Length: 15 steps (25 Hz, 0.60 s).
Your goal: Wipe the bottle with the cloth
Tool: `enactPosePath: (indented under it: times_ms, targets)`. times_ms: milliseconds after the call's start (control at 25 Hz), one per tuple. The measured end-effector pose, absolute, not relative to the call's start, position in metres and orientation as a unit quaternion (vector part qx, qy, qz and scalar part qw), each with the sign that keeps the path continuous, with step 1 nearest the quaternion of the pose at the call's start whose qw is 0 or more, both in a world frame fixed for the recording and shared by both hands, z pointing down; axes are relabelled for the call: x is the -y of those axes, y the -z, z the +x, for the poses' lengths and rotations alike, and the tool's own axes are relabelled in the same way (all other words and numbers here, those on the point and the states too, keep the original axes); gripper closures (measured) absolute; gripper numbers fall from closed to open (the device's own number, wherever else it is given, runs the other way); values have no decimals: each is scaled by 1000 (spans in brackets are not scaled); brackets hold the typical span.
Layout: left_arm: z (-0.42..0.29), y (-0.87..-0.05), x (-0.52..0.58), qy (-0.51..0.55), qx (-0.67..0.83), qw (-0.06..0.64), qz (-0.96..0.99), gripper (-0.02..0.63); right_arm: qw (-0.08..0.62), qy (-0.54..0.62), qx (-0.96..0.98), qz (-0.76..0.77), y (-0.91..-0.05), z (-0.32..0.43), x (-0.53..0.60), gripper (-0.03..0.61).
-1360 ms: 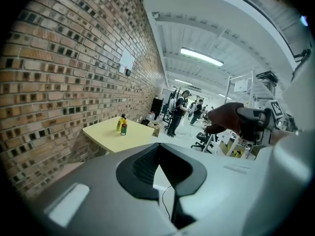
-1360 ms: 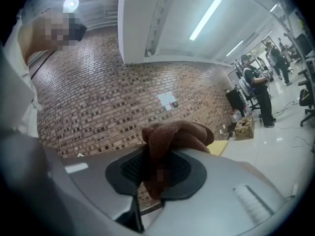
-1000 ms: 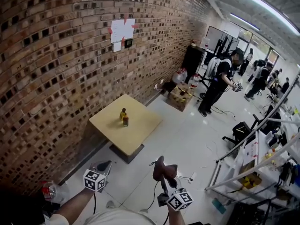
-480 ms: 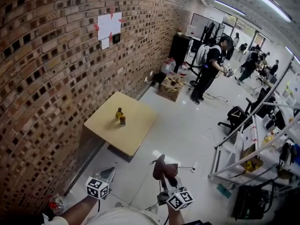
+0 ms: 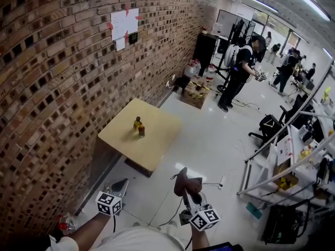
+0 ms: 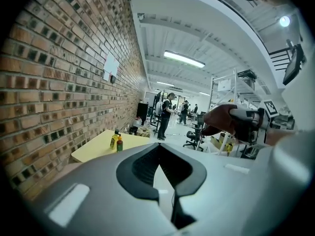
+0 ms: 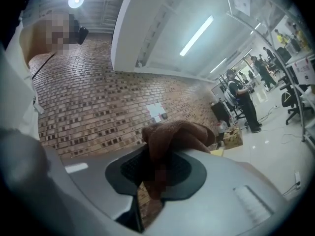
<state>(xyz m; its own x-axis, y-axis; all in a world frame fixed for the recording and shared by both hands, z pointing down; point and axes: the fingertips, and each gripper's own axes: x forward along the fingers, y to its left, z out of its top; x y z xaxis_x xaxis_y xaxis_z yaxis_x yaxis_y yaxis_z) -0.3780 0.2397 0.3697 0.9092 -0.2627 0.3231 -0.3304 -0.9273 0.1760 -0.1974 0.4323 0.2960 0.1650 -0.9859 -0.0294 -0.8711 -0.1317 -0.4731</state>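
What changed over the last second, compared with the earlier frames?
Nothing was taken hold of or let go. Only the head view swung a little, so everything sits slightly differently in it. The right gripper stays shut on the cloth, the left gripper stays shut and empty, both well short of the table, where the bottles stand untouched.

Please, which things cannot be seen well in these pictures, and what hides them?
Bottles, head view: too far and small; labels unreadable.
Cloth, right gripper view: lower end hidden inside the right hand-held gripper.
Table, right gripper view: almost all behind the cloth.
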Motion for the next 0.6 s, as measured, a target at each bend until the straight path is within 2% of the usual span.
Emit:
enactPosePath:
  times_ms: [120, 320, 440, 600]
  targets:
    - [-363, -363, -241, -139, 177, 125, 966, 601, 185, 142, -637, -735, -285, -173, -442, 509]
    - [-334, -345, -262, -116, 207, 132, 963, 601, 116, 130, -658, -732, -288, -133, -464, 509]
    - [-319, -342, -271, -110, 219, 130, 961, 601, 107, 128, -665, -728, -294, -105, -469, 509]
    - [-329, -352, -297, -124, 244, 145, 951, 601, 86, 141, -681, -714, -303, -97, -477, 509]
